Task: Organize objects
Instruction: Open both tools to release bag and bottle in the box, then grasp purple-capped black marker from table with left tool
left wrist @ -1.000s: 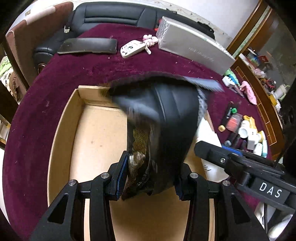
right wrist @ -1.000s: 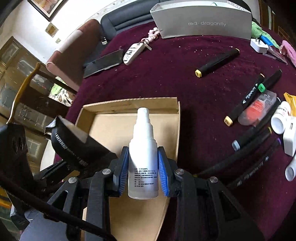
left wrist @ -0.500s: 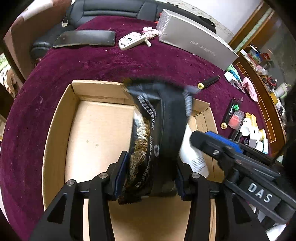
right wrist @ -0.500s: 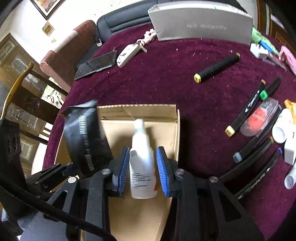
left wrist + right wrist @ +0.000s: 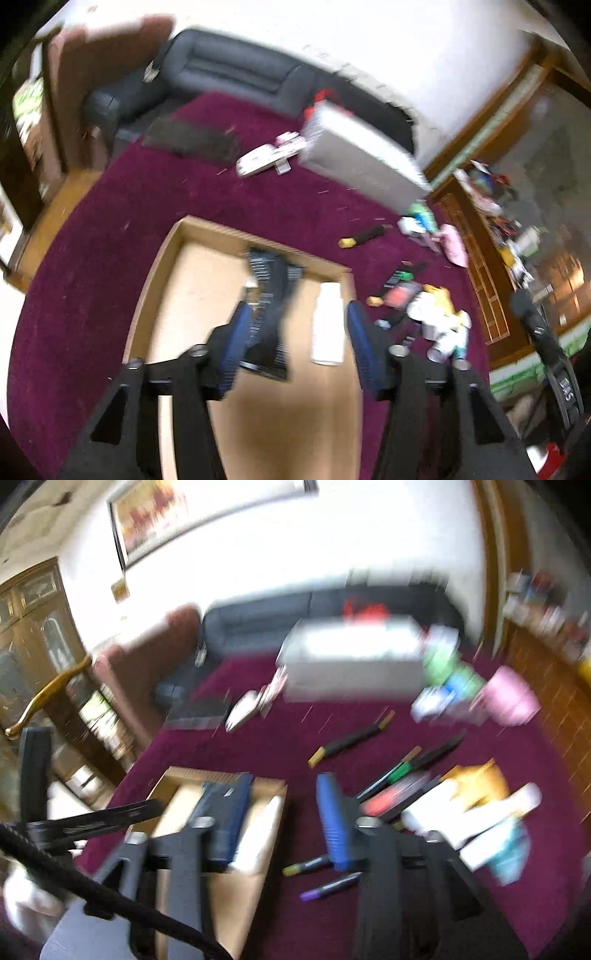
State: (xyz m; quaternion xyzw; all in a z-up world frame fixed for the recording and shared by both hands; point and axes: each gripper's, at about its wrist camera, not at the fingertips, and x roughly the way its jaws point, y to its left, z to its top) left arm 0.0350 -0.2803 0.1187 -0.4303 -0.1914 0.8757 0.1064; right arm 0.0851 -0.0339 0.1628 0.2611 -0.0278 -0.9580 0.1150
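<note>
A cardboard box lies on the maroon table. A black snack packet and a white spray bottle lie inside it, side by side. My left gripper is open above the box, holding nothing. My right gripper is open and empty, raised over the box's right edge; the white bottle lies in the box below it. Both views are blurred by motion.
Several markers, small bottles and tubes lie right of the box. A grey box, a key fob and a dark phone lie at the back. A black sofa stands behind the table.
Both grippers opened and pulled up and back. The black packet and the white bottle were let go and now lie in the box.
</note>
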